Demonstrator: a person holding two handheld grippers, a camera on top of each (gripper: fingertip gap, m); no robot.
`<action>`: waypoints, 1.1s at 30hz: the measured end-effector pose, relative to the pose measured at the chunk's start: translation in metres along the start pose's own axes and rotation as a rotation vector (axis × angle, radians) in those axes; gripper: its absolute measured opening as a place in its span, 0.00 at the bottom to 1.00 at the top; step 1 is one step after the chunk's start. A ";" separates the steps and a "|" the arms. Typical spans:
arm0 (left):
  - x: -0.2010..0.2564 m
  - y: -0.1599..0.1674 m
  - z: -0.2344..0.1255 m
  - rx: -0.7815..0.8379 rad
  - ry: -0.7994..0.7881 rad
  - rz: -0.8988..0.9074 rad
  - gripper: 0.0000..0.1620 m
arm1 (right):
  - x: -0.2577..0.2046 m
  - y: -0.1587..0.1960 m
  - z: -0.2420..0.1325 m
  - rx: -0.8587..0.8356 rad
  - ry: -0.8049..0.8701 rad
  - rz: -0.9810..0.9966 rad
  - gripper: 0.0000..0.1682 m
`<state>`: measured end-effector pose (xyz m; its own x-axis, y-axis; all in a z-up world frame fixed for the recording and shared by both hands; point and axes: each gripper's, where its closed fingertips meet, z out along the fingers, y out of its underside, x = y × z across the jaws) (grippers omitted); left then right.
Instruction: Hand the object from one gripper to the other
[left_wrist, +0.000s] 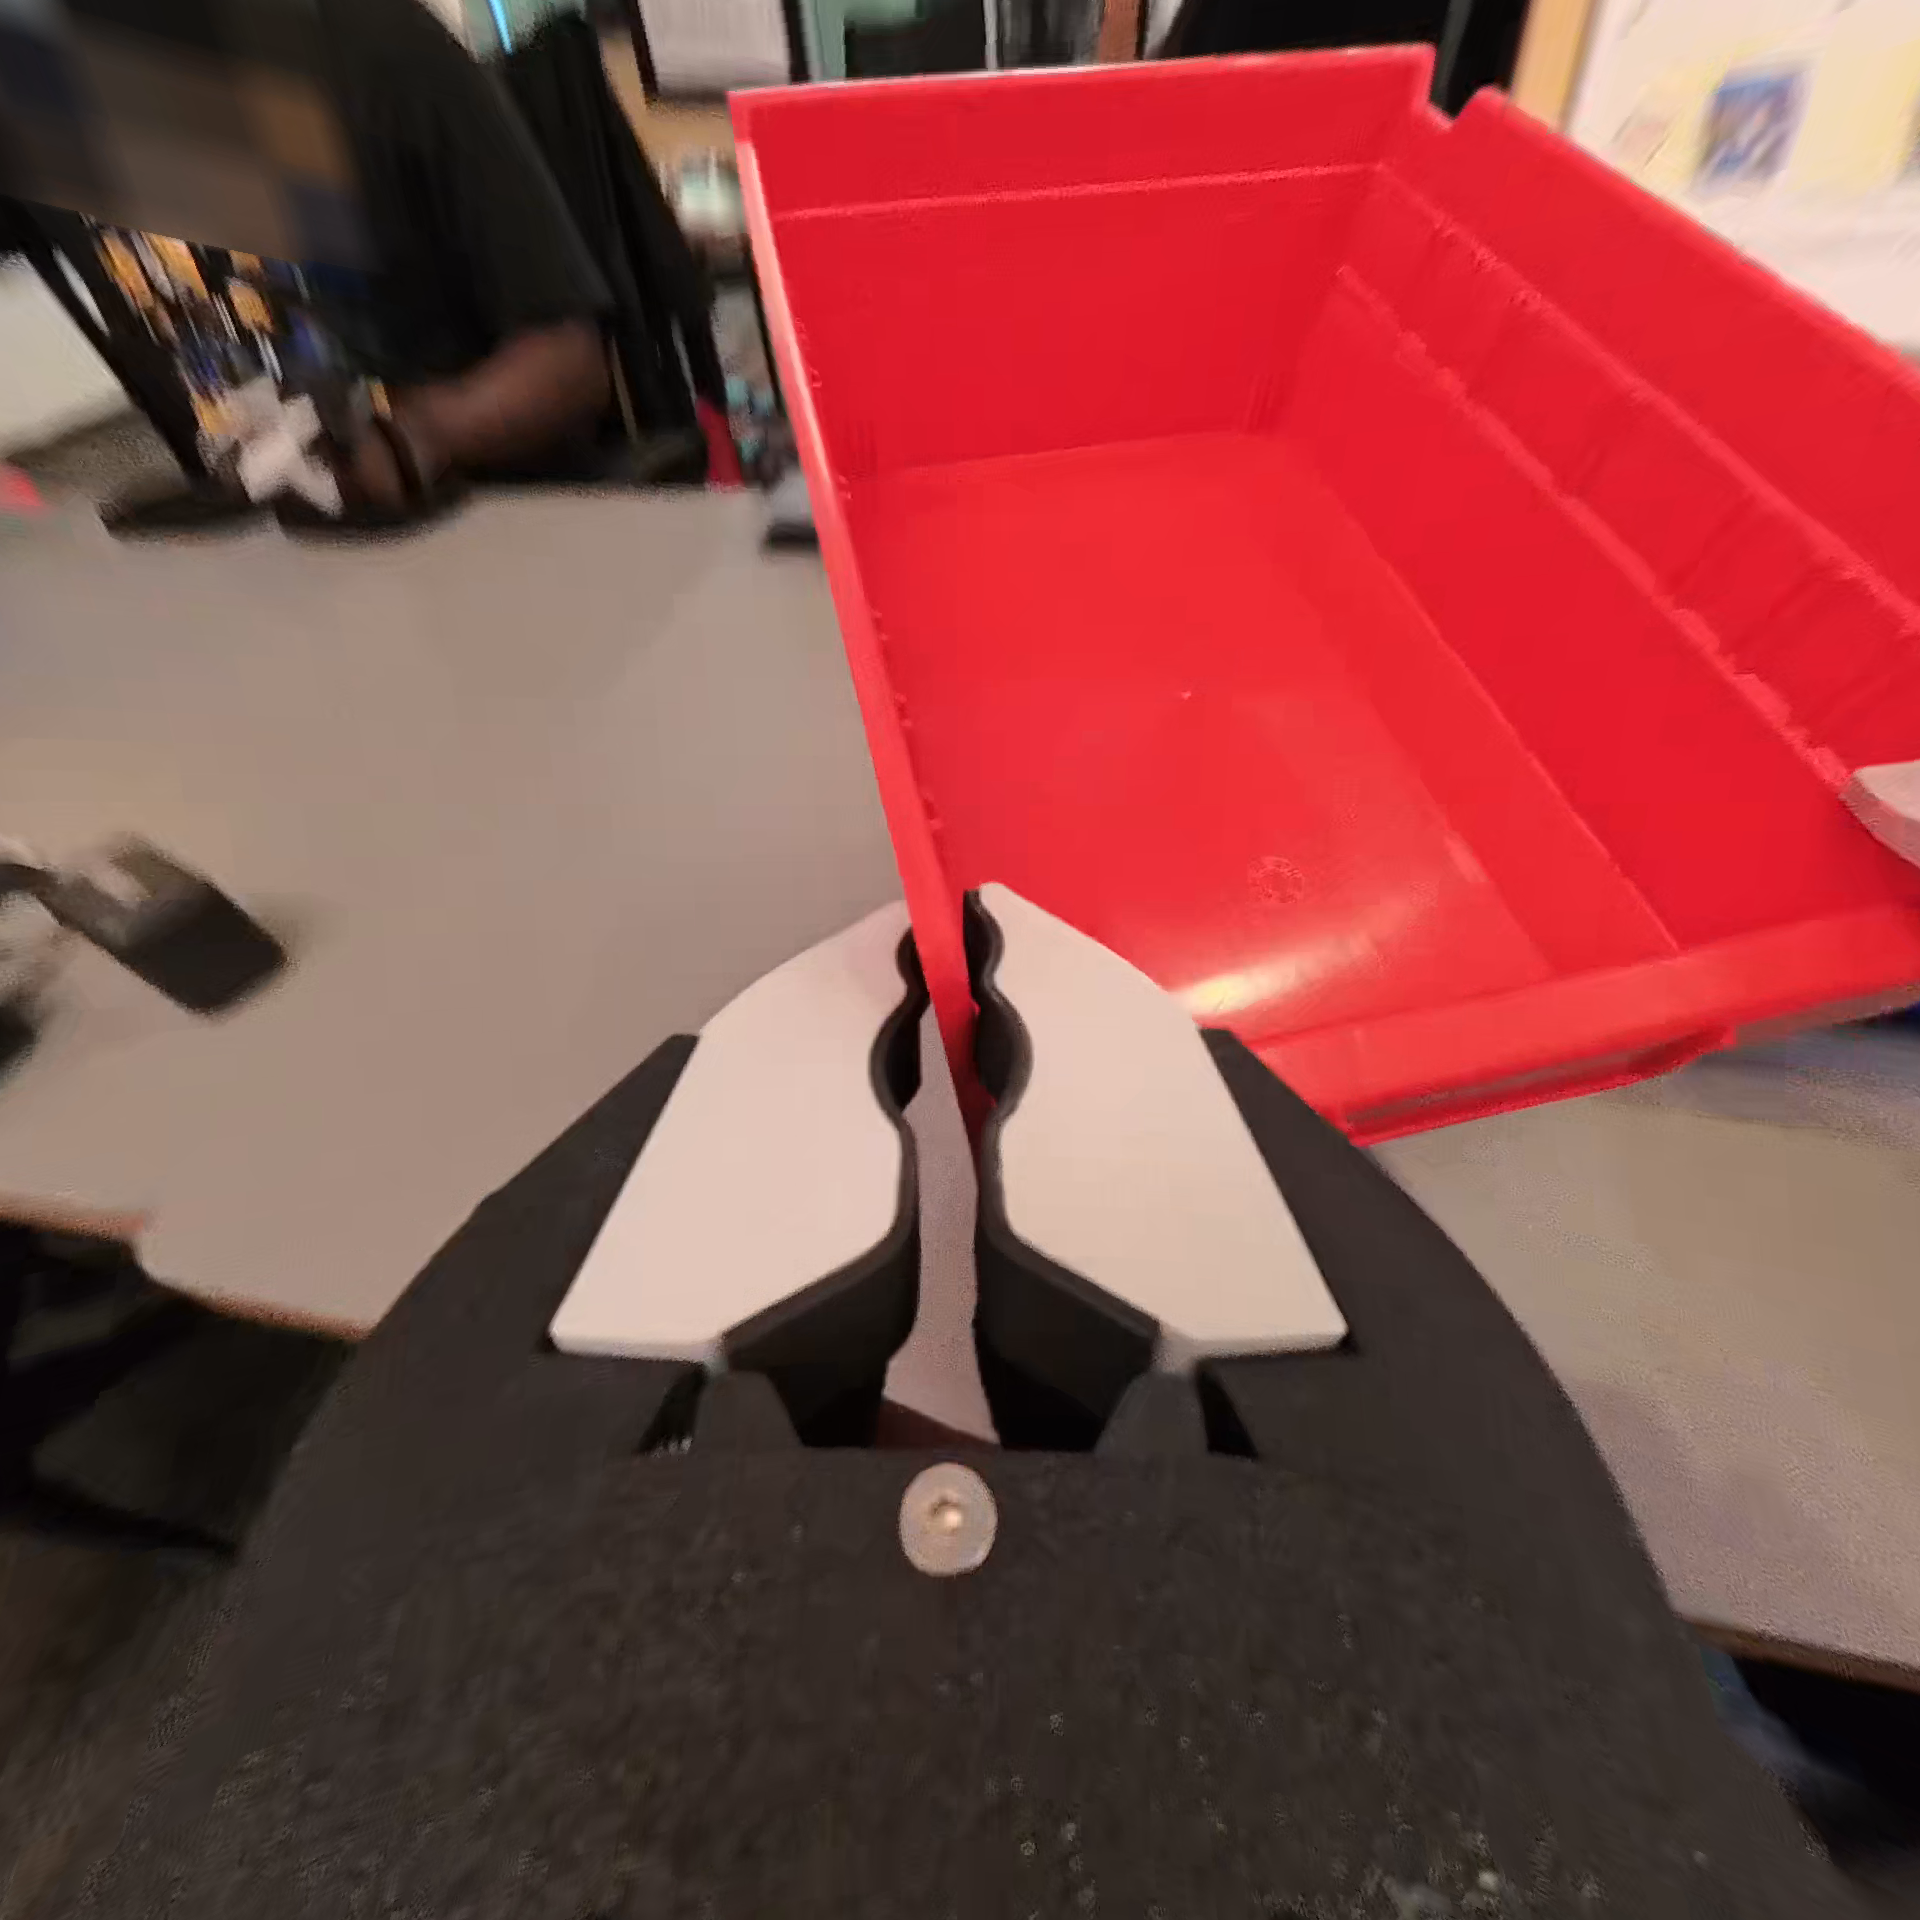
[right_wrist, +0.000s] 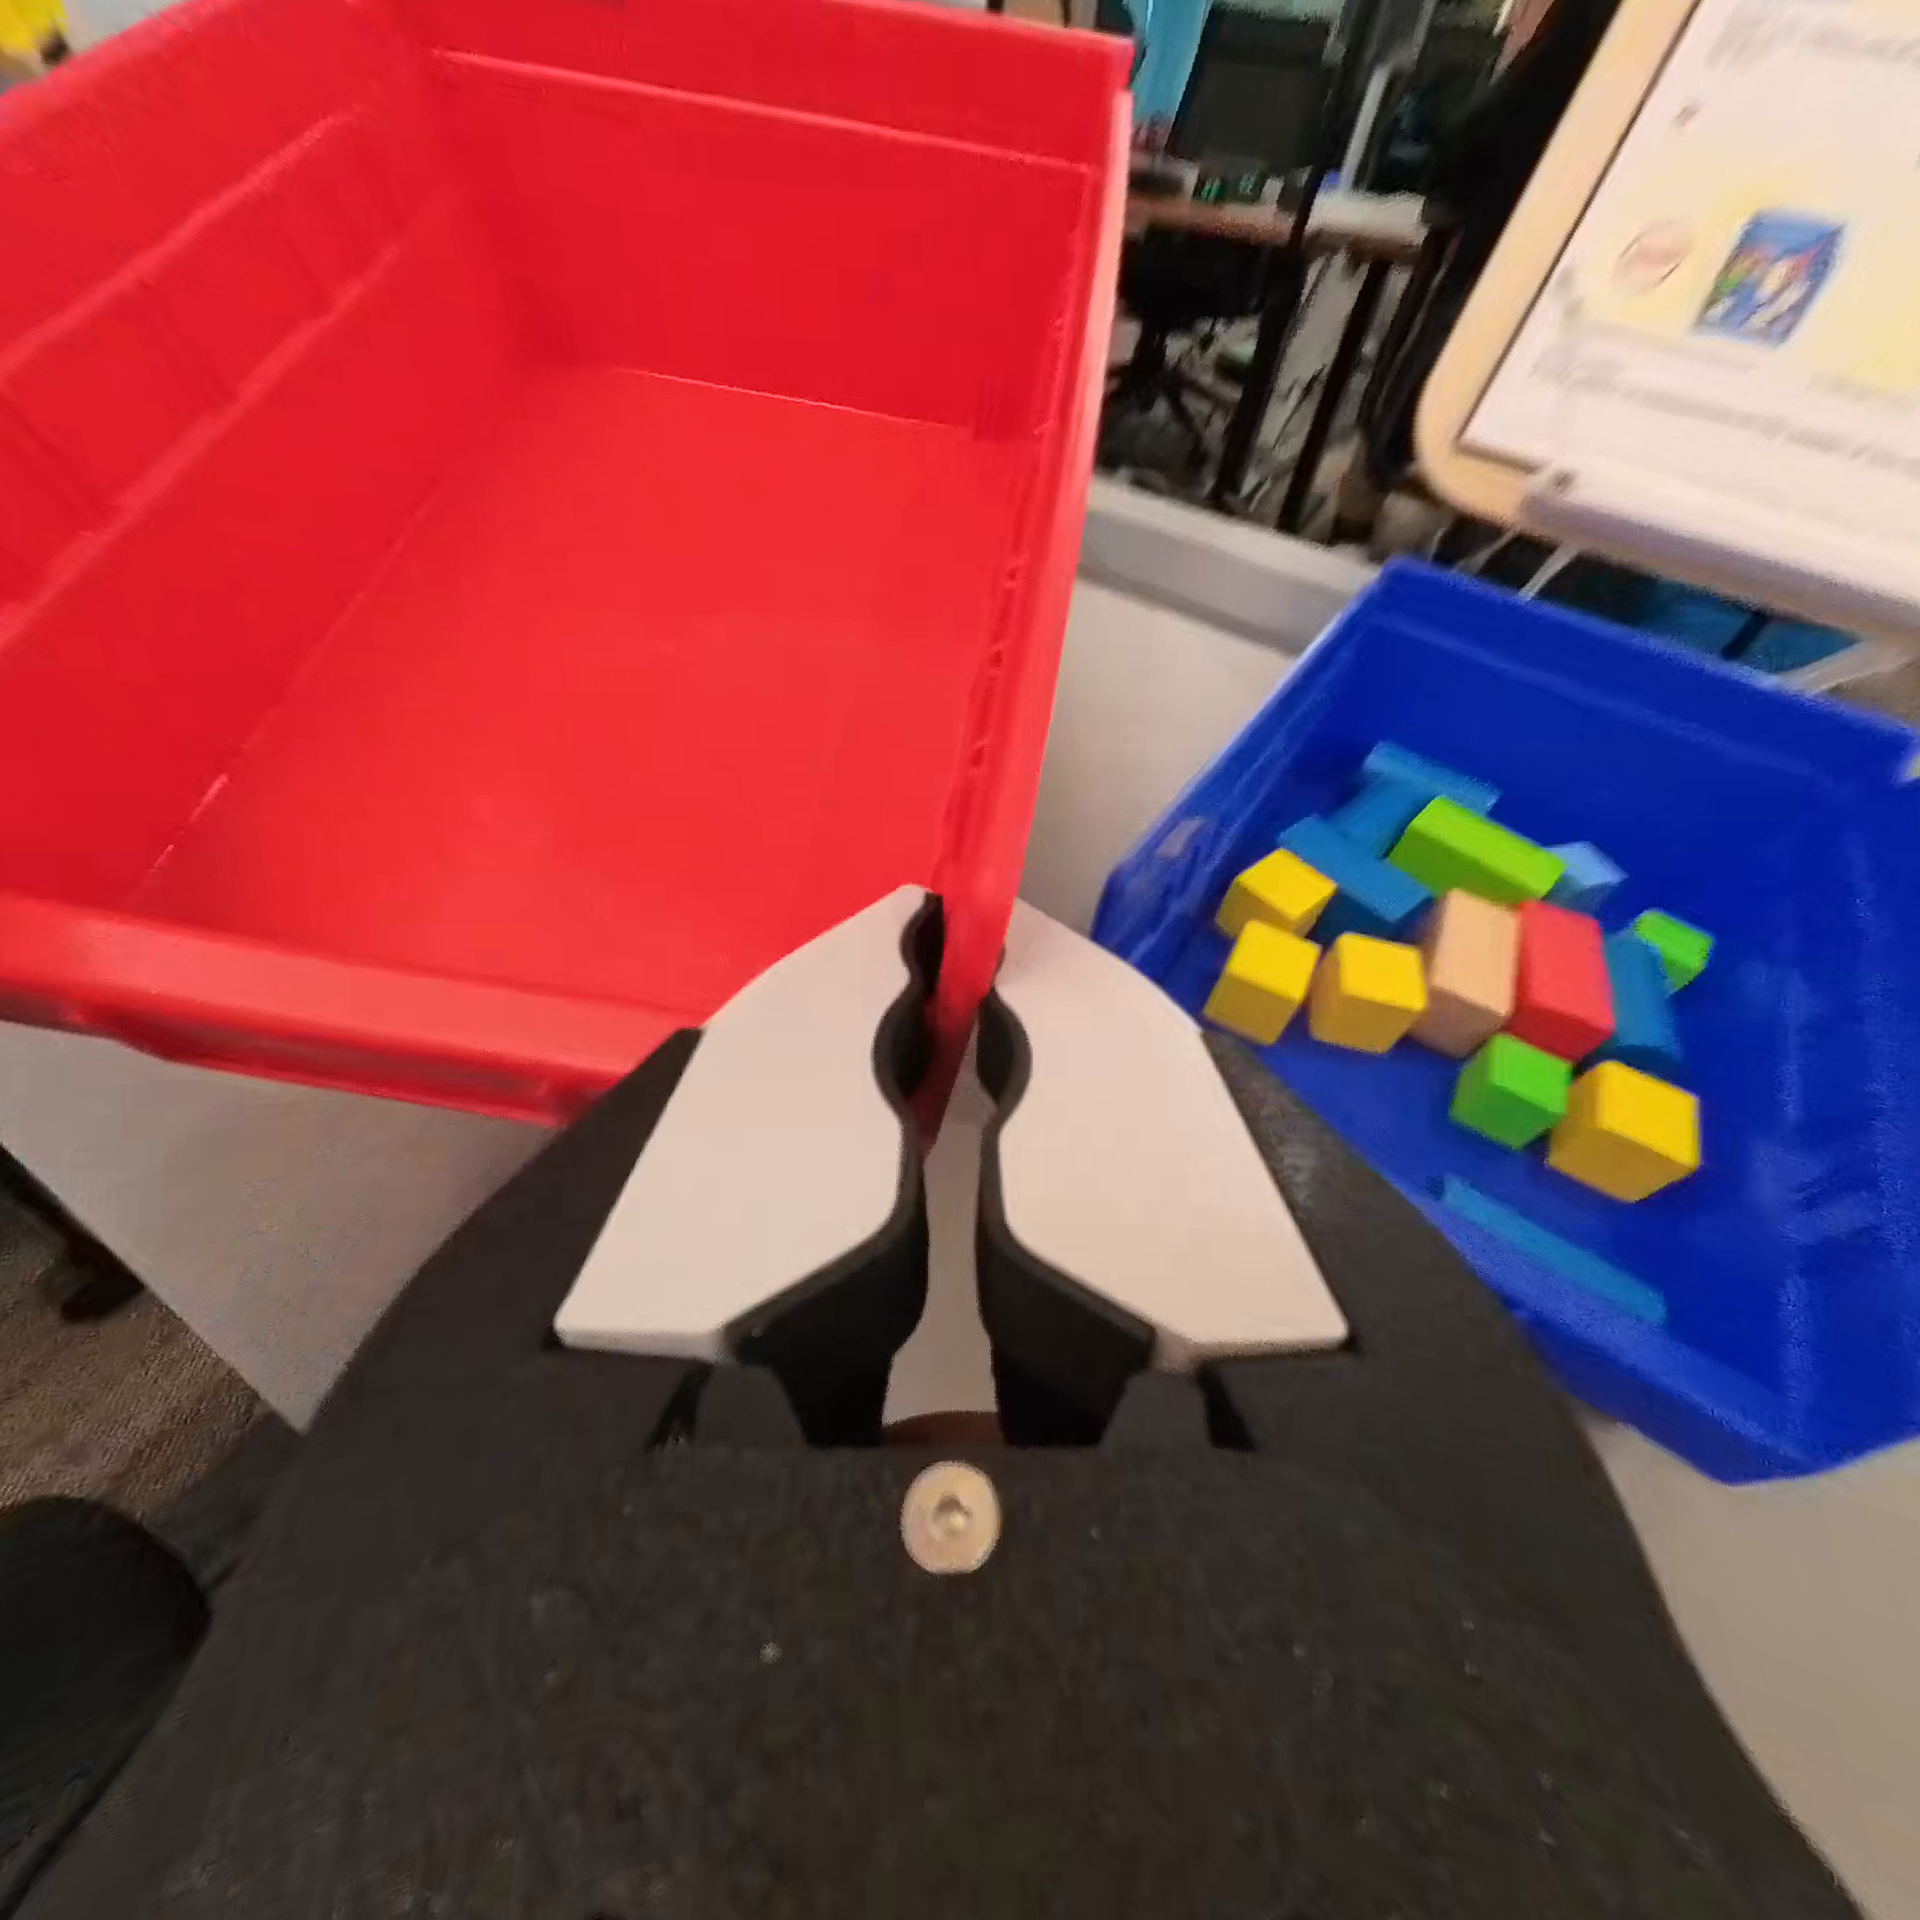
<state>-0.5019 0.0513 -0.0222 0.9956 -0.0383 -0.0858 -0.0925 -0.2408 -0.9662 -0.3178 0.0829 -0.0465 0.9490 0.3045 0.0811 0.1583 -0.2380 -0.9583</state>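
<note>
An empty red plastic bin (left_wrist: 1039, 312) fills the upper right of the left wrist view. My left gripper (left_wrist: 951, 935) is shut on the bin's left side wall near its front corner, and both pads press on the thin wall. In the right wrist view the same red bin (right_wrist: 727, 260) fills the upper left. My right gripper (right_wrist: 961, 925) is shut on its right side wall near the front corner, with the wall pinched between the pads. The bin looks tilted and held above the grey table (left_wrist: 468, 779).
A blue bin (right_wrist: 1558, 675) with several coloured wooden blocks (right_wrist: 1475, 966) stands on the table to the right of the red bin. A dark flat object (left_wrist: 187, 935) lies at the table's left. A person in dark clothes (left_wrist: 499, 260) is behind the table, and a board (right_wrist: 1714, 312) stands at the back right.
</note>
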 end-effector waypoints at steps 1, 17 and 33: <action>0.010 -0.029 -0.010 0.058 0.004 0.031 0.02 | 0.011 -0.022 -0.015 0.063 0.019 0.003 0.02; 0.396 -0.220 -0.081 0.405 0.553 0.203 0.05 | 0.356 -0.139 -0.307 0.277 0.616 0.032 0.02; 0.603 0.040 0.089 -0.093 0.625 0.235 0.05 | 0.537 0.194 -0.182 -0.255 0.546 0.309 0.02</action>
<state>0.0962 0.1045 -0.1340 0.7547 -0.6473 -0.1073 -0.3346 -0.2390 -0.9116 0.2720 0.0323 -0.1393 0.9518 -0.3065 0.0052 -0.1466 -0.4702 -0.8703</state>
